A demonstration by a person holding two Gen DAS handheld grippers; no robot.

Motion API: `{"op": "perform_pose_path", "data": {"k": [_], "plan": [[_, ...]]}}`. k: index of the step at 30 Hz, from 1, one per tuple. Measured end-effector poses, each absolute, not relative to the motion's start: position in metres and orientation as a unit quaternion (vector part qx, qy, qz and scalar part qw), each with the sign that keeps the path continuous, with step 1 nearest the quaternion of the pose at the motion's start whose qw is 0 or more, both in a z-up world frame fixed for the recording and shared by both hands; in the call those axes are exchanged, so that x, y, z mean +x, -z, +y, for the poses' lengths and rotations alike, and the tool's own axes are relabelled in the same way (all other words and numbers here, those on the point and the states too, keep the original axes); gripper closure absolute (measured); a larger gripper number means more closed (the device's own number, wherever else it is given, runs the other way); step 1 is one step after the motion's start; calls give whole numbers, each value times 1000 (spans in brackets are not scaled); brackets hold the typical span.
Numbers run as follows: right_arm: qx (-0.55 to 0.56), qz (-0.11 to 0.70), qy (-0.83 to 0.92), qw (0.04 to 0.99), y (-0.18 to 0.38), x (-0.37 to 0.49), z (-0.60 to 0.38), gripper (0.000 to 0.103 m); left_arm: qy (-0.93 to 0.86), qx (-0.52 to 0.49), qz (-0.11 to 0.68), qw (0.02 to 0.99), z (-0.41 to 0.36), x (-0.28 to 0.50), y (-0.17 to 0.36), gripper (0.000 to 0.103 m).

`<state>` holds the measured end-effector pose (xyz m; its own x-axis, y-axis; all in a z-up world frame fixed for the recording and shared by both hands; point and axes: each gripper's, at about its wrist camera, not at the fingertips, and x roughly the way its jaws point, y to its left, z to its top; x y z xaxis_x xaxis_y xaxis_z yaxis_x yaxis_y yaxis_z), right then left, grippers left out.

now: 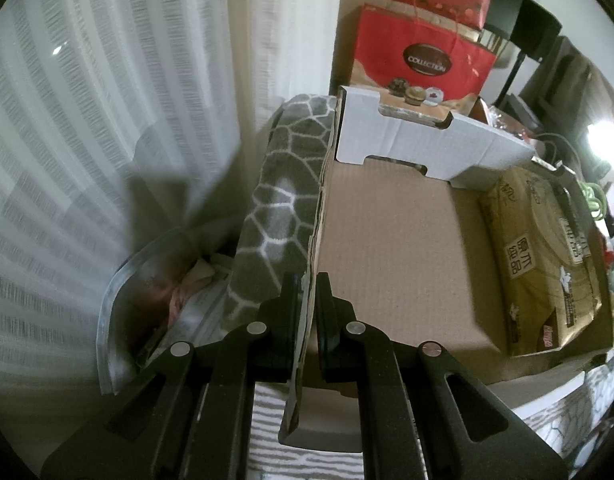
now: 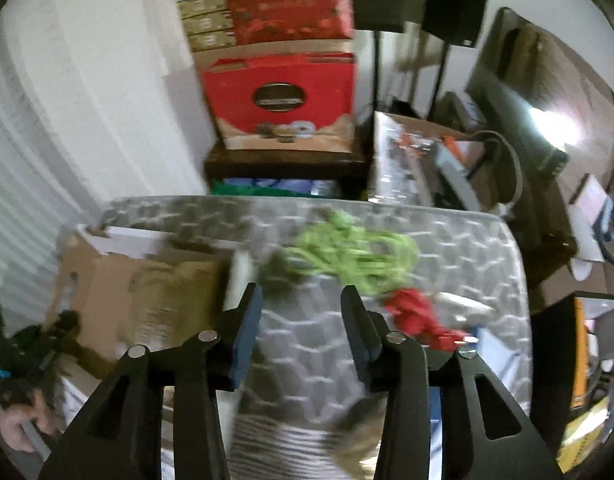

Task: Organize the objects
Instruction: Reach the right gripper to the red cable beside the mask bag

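Between the fingers of the left gripper (image 1: pixel 307 284) stands the side wall of a cardboard box (image 1: pixel 387 248), and the jaws are closed onto that thin wall near the box's close corner, so the box is held by its edge. Corrugated board like this looks light and fairly stiff, but a single wall pinched at one spot will likely flex or tear if the box is dragged hard, so a hold low on the wall or near a corner fold seems safer. Inside the box, against its far side, lies a brown pack of tissues (image 1: pixel 547 264), soft and light, which may slide when the box tilts. A white flap (image 1: pixel 419 136) stands up at the back of the box. Outside the gripped wall, a grey patterned blanket (image 1: pixel 283 184) covers the surface the box rests on. Over on the other side, the right gripper (image 2: pixel 303 292) hangs with its jaws wide apart and nothing between them, above the same blanket. Just beyond its fingertips lies a green cord bundle (image 2: pixel 355 256), limp and tangly, best pinched at its thickest clump, and beside it a red cloth item (image 2: pixel 415 312), too blurred to identify.
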<state>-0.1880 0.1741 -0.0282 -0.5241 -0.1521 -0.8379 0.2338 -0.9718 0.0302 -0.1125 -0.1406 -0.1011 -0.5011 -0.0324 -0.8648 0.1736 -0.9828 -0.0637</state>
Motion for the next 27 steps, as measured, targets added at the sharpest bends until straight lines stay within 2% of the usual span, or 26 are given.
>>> {"op": "perform_pose_path", "data": {"k": [11, 14, 19, 27], "plan": [[503, 16, 863, 51, 54, -186, 268, 58, 863, 497, 72, 60, -141, -113, 101, 95], [508, 5, 861, 32, 61, -177, 295, 51, 863, 497, 71, 61, -141, -113, 102, 95], [512, -27, 859, 9, 71, -161, 330, 22, 862, 497, 71, 61, -141, -113, 102, 95], [542, -112, 833, 14, 96, -140, 360, 19, 862, 497, 71, 64, -142, -113, 102, 95]]}}
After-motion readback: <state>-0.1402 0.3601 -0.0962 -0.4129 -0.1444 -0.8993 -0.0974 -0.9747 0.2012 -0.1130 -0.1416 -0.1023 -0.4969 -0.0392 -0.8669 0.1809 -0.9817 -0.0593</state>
